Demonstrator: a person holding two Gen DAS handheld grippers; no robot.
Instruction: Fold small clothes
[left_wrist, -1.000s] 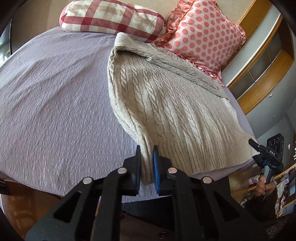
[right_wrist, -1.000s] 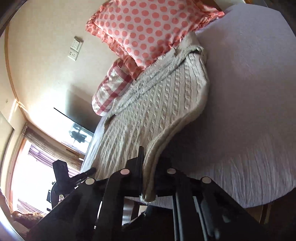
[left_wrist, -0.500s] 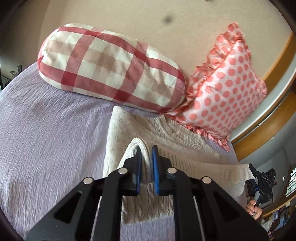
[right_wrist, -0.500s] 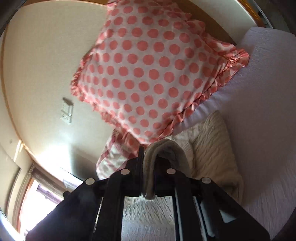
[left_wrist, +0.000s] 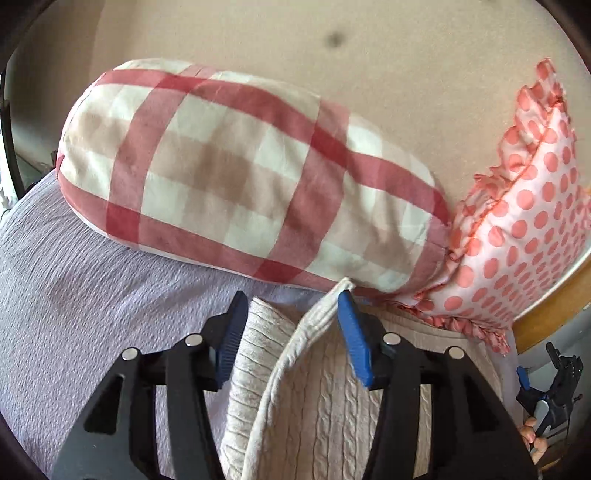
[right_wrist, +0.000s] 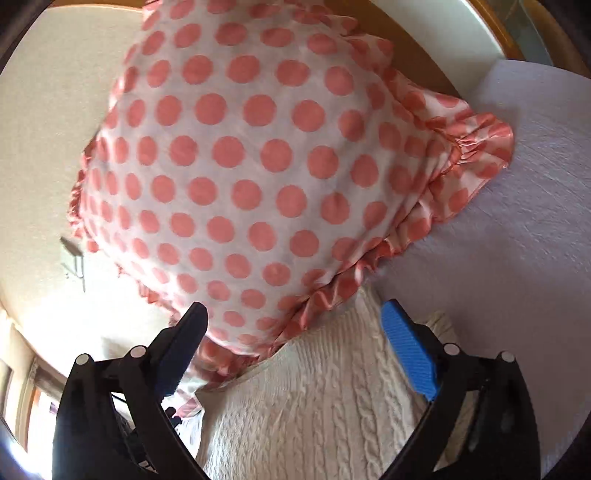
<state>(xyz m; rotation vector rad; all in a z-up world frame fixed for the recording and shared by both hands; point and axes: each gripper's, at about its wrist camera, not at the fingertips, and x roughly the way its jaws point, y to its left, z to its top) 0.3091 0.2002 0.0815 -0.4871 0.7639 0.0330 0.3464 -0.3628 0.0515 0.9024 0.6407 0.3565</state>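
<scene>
A cream cable-knit sweater (left_wrist: 317, 398) lies folded over on the lilac bed sheet (left_wrist: 85, 295), close under the pillows. My left gripper (left_wrist: 291, 299) hangs just above its near fold with jaws opening; the ribbed hem (left_wrist: 325, 299) stands loose between them, leaning on the right blue pad (left_wrist: 354, 343), not pinched. In the right wrist view the sweater (right_wrist: 314, 406) lies beneath my right gripper (right_wrist: 295, 306), whose jaws are opening wide with nothing pressed between them. The right gripper (left_wrist: 554, 384) also shows at the left view's right edge, held in a hand.
A red-and-white checked bolster (left_wrist: 240, 192) and a frilled pink polka-dot pillow (right_wrist: 258, 166) lie right in front of the grippers against the beige wall (left_wrist: 295, 48). A wooden bed frame (left_wrist: 554, 302) runs at the right. Bare sheet (right_wrist: 517, 221) stretches to the right of the dotted pillow.
Both grippers carried the sweater's lower edge from the near bed edge up towards the pillows, folding it over itself. Both have then opened and let the hem go.
</scene>
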